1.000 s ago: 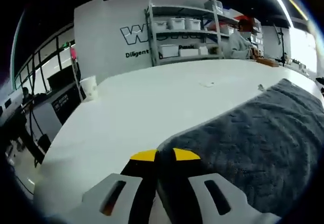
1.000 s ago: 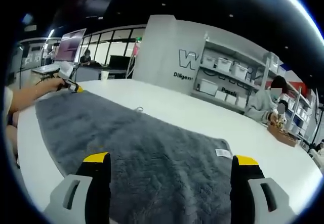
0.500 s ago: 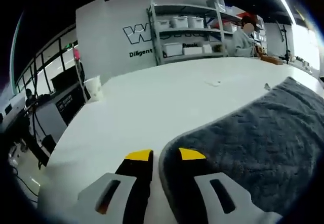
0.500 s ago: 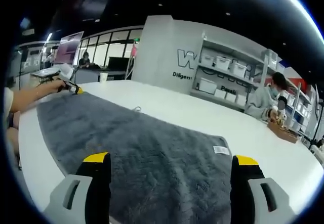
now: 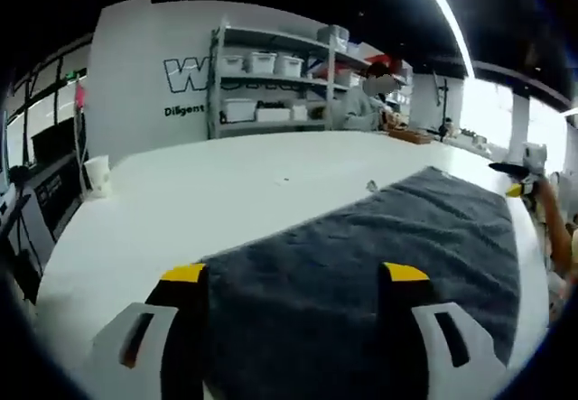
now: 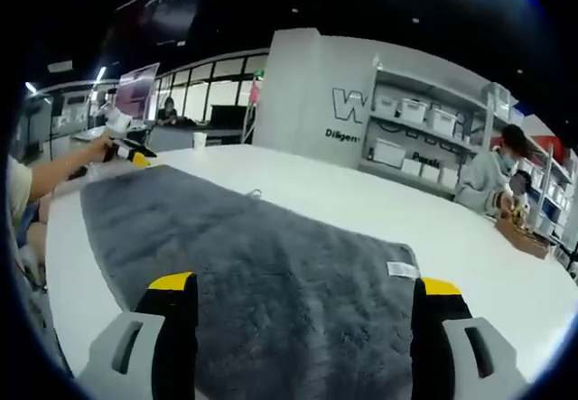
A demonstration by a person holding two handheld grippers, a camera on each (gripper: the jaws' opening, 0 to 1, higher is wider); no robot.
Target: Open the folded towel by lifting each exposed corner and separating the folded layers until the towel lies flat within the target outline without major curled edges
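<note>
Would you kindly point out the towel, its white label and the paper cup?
towel (image 6: pixel 271 265), right gripper view, middle of its grey pile.
white label (image 6: pixel 400 269), right gripper view, its centre.
paper cup (image 5: pixel 97 175), left gripper view, its side wall.

A lab or workshop hall is showing ahead of the jaws: a long white table (image 5: pixel 226 192), metal shelving (image 5: pixel 271 84) holding white storage bins (image 6: pixel 397 109), a lettered wall (image 6: pixel 348 106), and a seated person (image 6: pixel 492 174) working beyond.
</note>
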